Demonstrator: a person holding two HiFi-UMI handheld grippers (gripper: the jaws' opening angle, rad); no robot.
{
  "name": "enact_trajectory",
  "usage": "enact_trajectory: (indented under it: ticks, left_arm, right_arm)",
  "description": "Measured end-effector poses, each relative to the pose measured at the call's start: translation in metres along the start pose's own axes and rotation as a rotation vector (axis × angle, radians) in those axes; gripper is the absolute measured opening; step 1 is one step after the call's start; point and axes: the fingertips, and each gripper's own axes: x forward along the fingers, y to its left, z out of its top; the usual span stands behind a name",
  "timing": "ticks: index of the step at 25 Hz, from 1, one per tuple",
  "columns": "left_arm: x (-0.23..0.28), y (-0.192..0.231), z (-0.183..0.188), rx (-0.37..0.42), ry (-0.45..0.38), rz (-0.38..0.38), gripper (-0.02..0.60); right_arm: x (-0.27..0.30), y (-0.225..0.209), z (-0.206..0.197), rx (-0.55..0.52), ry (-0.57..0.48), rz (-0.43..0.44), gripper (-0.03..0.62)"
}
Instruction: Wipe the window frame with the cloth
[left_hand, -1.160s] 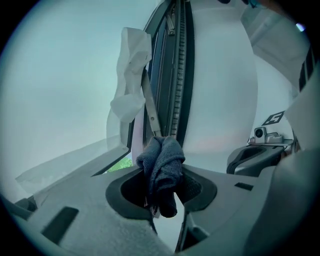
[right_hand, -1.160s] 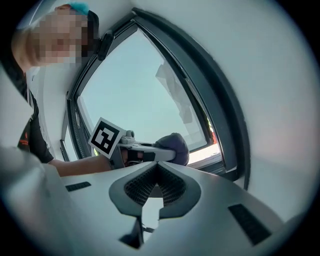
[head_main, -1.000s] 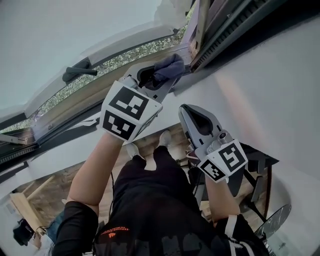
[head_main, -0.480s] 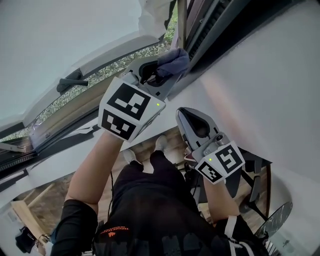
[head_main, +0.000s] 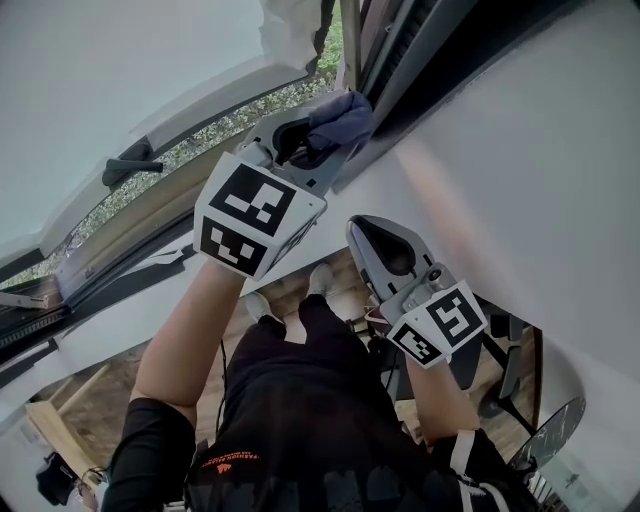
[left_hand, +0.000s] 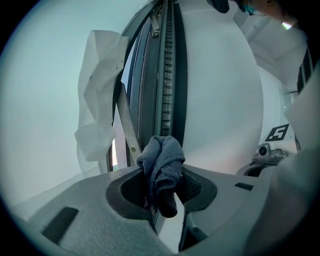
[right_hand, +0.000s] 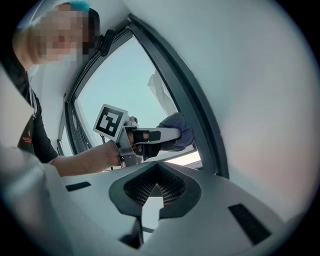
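Observation:
A crumpled blue-grey cloth is pinched in my left gripper, which is shut on it. The cloth presses against the dark window frame where the sash meets the white wall. From the left gripper view the cloth sticks up out of the left gripper in front of the frame's dark channel. My right gripper hangs lower and to the right, shut and empty, away from the frame. The right gripper view shows the right gripper closed, with the cloth beyond it against the frame.
A dark window handle sits on the open sash at the left. Torn white film hangs beside the frame. White wall fills the right side. Below are the person's legs, a wooden floor and a dark stand.
The left gripper has slid the cloth a little further up along the dark frame. The right gripper has stayed shut and drifted only slightly left.

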Motion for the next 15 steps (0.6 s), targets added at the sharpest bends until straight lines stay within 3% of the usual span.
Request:
enact_trajectory:
  ticks: [15]
  left_arm:
    - [0.024, 0.002, -0.053, -0.041, 0.083, -0.018, 0.143]
  right_arm:
    - [0.010, -0.012, -0.030, 0.046, 0.048, 0.008, 0.005]
